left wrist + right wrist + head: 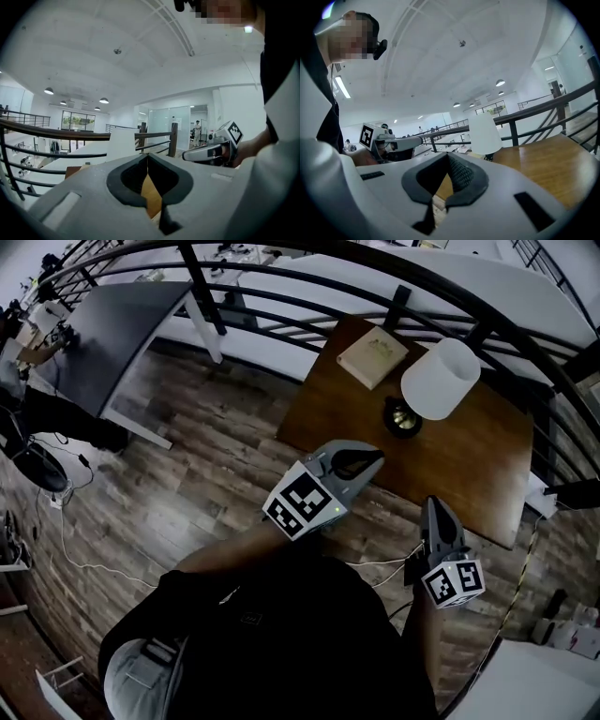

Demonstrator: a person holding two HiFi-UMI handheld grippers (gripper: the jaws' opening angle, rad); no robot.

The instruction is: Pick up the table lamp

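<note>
jaws of left gripper point(373, 458): grey moulded, closed tip to tip, empty | book point(372, 356): flat cream rectangle at lamp's 10 o'clock | table lamp point(441, 379): smooth white tapered shade, round dark base, upright on glossy brown wooden table point(487, 460) | right gripper point(434, 509): ribbed pads together, empty, lamp at 12 o'clock

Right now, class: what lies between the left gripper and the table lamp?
Nothing but bare table separates left gripper from table lamp, per the head view.
</note>
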